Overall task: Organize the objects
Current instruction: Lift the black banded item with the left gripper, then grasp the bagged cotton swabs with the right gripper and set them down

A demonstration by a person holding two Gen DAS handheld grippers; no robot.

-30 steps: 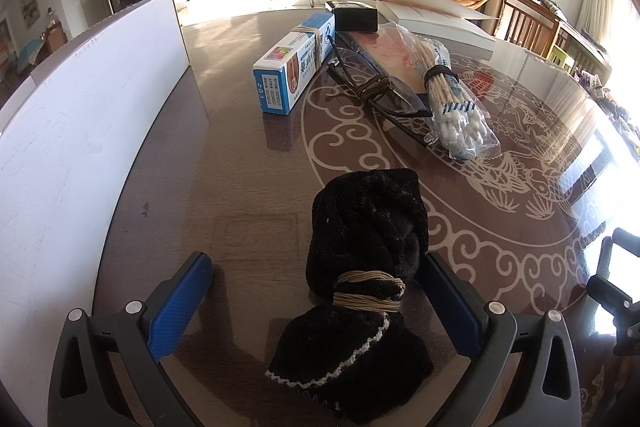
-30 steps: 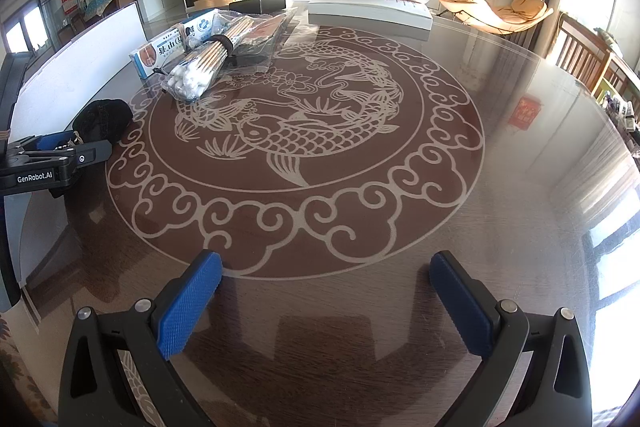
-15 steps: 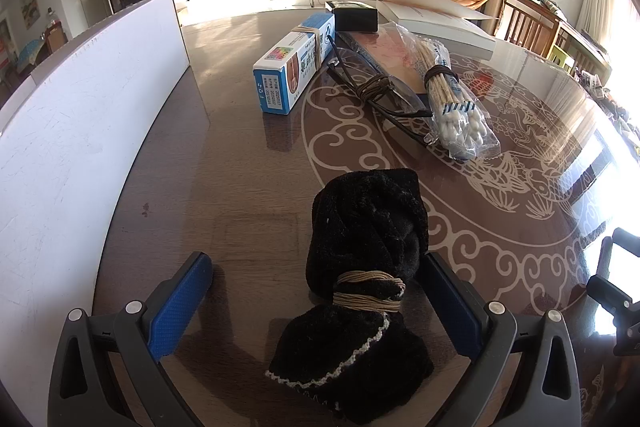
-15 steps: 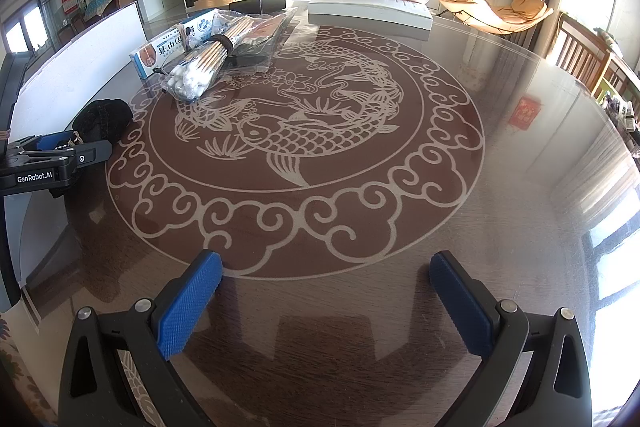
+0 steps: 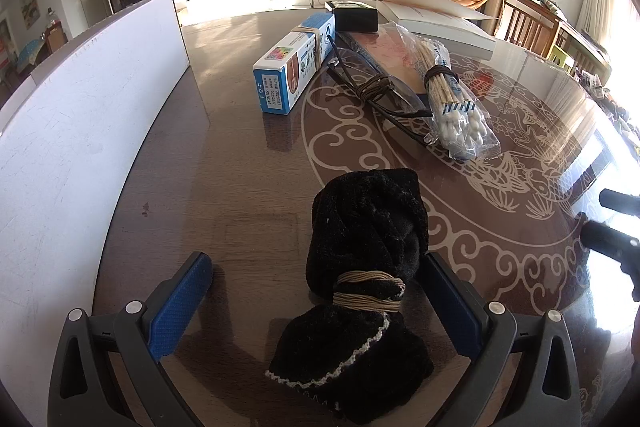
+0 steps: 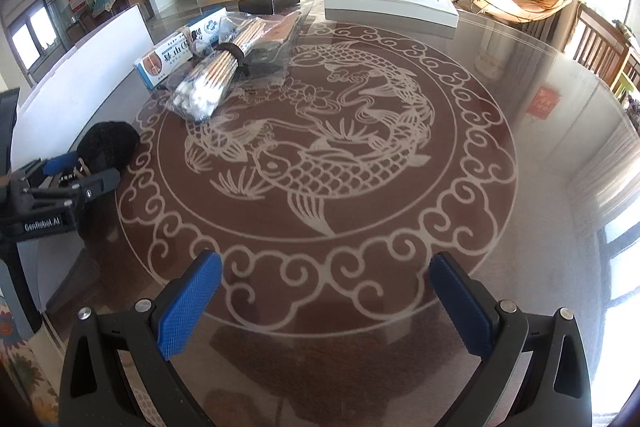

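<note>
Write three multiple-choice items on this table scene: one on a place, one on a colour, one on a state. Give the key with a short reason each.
1. Where does the black cloth bundle lie?
A. between the open fingers of the left gripper
B. on top of the white book
C. under the right gripper

2. What colour is the cord tied round the bundle?
A. red
B. tan
C. blue

3. How does the right gripper stand?
A. shut on the cotton swabs
B. shut on the box
C. open, with nothing between its fingers

Key: 1 A, the left wrist view shows the bundle between the two blue pads, lying against the right one. 2 B, tan windings cross the bundle's waist. 3 C, in the right wrist view only bare table shows between the spread pads; the pack of cotton swabs lies far off.
</note>
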